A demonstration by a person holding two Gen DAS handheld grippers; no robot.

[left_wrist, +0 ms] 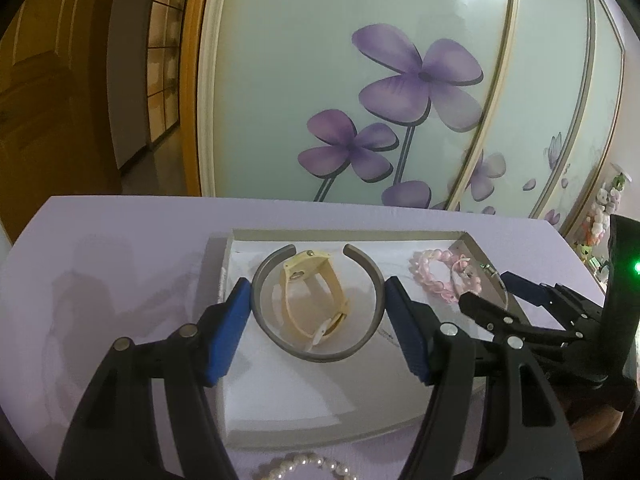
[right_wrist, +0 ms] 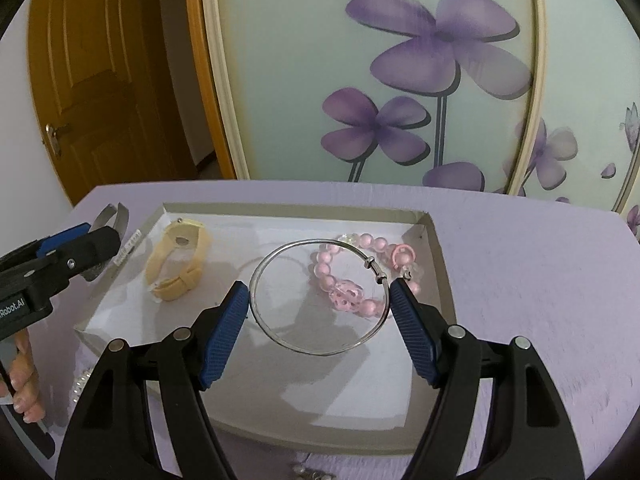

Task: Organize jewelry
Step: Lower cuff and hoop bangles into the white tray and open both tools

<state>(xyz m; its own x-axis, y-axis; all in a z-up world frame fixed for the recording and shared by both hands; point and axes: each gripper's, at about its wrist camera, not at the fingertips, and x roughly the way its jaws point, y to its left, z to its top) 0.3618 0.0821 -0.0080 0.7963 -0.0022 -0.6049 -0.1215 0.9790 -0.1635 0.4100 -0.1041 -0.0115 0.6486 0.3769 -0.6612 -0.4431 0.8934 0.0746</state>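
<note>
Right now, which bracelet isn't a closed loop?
The grey cuff in the left gripper: its far side is gapped. The wire bangle and pink beads close.

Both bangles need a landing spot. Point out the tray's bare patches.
Bare: tray floor nearest the grippers, and the middle strip between yellow watch and pink bead bracelet. Crowded: far right corner around the bracelet; pearl strand outside the near edge.
</note>
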